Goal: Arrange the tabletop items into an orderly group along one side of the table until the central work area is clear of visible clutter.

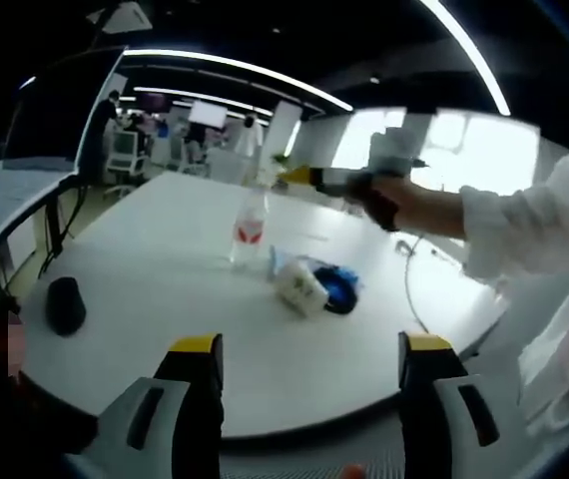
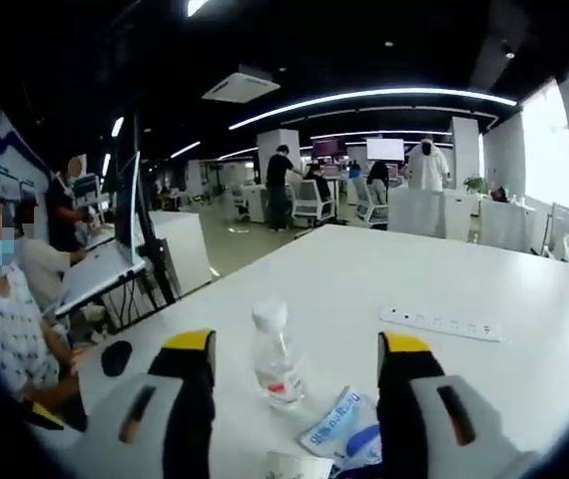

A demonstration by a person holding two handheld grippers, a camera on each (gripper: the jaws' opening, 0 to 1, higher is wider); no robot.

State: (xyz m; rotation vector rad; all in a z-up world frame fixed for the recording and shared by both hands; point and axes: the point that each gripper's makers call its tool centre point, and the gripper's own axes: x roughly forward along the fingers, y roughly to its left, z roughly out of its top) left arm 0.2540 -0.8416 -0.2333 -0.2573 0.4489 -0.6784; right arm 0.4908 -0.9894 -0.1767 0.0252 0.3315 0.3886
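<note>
Presently we find the left gripper with its jaws spread wide and nothing between them, held back from the near edge of the white table. Well ahead of its yellow-tipped fingers lies the cluster of items: a clear water bottle standing upright, and just beside it a white packet resting against a blue object (its exact nature we cannot determine).

We find the right gripper likewise parted and empty. In the right gripper view the bottle stands between the two fingers but beyond them, untouched, with a blue-and-white packet lying low near the right-hand finger.

The left gripper view shows the right gripper from outside, held in a gloved hand with a white sleeve, hovering above and behind the bottle; it also shows a black mouse lying well apart at the table's left edge. The right gripper view adds a white power strip lying further along the table, seated people at a neighbouring desk, and the mouse near the table edge.

The bottle is transparent, white-capped, with a red-marked label low on its body.
</note>
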